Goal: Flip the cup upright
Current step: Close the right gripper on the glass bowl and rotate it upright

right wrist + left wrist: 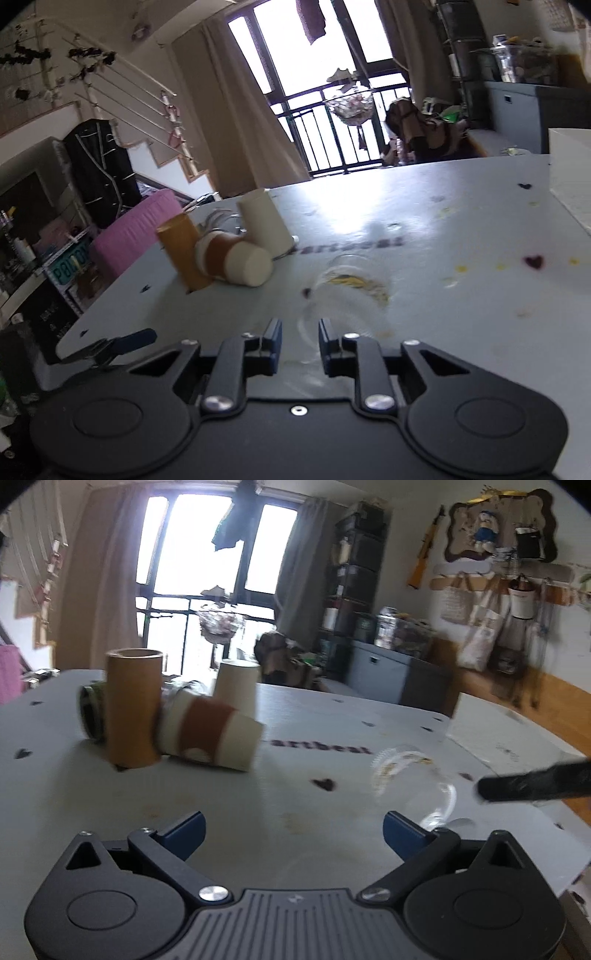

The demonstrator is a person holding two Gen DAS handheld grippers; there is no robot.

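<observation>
The clear glass cup (pixel 343 291) is lying on its side on the pale table (pixel 461 206), blurred in both views, with a yellow printed band around its body and what looks like its handle curving near the front. The right gripper (pixel 300 341) is sitting low at the table's near edge with its blue-padded jaws standing narrowly apart, and the cup's transparent near end appears to be lying in or just ahead of that gap; the blur makes it impossible to tell whether the pads are touching the glass. In the left wrist view the same cup (pixel 410 779) is lying to the right of the left gripper (pixel 293 836), whose jaws are spread wide with nothing between them, and a dark finger of the other tool (pixel 532 781) is reaching in from the right edge just beside the cup. Well apart to the left, a cluster is standing on the table: a tall brown cardboard tube (pixel 133 709) upright, a white and brown paper cup (pixel 210 734) lying on its side against it, and a white paper cup (pixel 236 686) standing mouth-down behind. A white box (pixel 570 177) is sitting at the table's right side.
</observation>
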